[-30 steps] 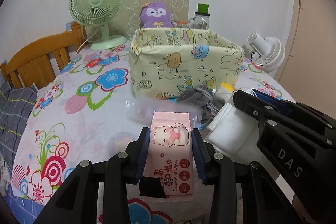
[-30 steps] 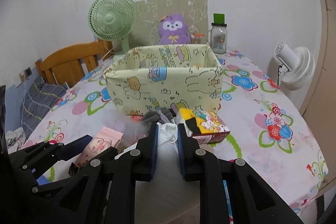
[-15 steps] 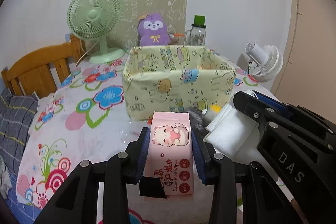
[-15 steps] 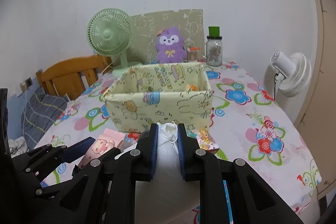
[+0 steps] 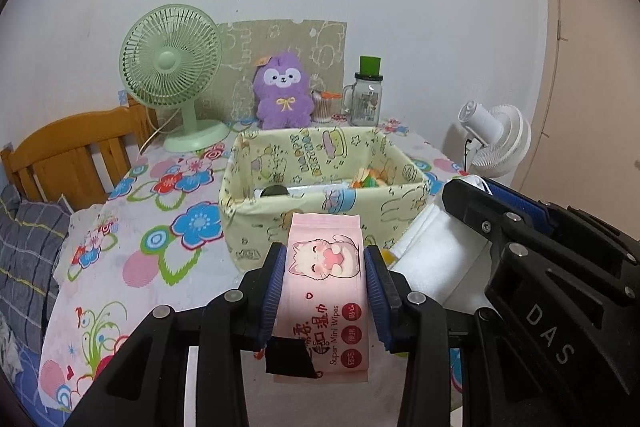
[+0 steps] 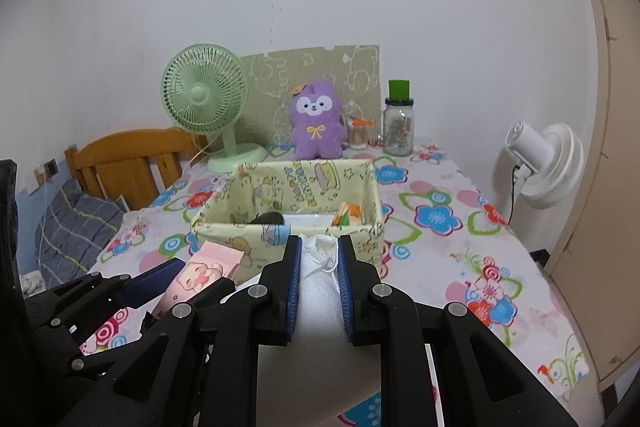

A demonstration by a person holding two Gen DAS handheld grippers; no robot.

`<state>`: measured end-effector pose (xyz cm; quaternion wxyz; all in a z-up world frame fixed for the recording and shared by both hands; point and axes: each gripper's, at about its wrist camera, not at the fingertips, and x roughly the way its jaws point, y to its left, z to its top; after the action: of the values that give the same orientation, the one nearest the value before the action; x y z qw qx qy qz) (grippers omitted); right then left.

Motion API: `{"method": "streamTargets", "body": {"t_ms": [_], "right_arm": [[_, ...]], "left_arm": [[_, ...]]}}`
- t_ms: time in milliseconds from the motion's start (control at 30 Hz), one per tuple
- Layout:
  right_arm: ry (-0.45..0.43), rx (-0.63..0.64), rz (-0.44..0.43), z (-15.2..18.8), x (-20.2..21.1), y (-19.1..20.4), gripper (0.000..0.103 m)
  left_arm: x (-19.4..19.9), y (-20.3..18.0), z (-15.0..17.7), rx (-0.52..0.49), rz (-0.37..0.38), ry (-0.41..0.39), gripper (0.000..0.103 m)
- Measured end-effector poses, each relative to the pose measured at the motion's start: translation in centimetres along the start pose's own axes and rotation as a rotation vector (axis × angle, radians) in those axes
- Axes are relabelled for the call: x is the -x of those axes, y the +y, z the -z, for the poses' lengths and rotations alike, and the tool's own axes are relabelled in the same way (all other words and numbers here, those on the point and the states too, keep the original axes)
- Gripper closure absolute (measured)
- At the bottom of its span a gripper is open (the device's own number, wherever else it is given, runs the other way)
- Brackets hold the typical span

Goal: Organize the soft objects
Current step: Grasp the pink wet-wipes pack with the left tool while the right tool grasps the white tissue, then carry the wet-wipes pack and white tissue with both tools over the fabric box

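Wipes pack (image 5: 325, 279), pink with a cat on the front, sits pinched by its long edges in my left gripper (image 5: 325, 267), held clear above the worktop (image 5: 132, 263) and just short of the near wall of the fabric storage box (image 5: 324, 167). My right gripper (image 6: 319, 267) is pressed tight on a white cloth bundle (image 6: 320, 303), which bulges out below the pads and hangs toward me. From the right wrist view both loads sit on the near side of the box, side by side, the wipes to the left.

As I judge it, the step in hand is carrying both items over the near rim and setting them inside. I would want each load plainly above the rim before going forward, since the box walls are soft fabric and a trailing edge could drag the wall inward or push the box along the cloth. The white bundle is the riskier one: its lower part droops, so it needs more clearance.

Inside I can see a dark round item (image 6: 269, 217) at the left and an orange packet (image 6: 349, 215) at the right, with a pale strip between. I would aim the wipes left of centre and the bundle right, releasing low so nothing bounces out. The two grippers are close; I would keep them parallel to avoid a clash.
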<state>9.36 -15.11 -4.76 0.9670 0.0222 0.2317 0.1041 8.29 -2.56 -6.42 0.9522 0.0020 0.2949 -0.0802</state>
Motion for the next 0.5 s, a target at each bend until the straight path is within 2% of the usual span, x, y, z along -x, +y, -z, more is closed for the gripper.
{"method": "streamTargets", "body": {"t_ms": [500], "right_arm": [[-0.025,0.009,0.005,-1.8,0.2,-0.2,0.082]], "left_arm": [[0.1,-0.1,-2.0,0.003,0.001,-0.040,0.063]]}}
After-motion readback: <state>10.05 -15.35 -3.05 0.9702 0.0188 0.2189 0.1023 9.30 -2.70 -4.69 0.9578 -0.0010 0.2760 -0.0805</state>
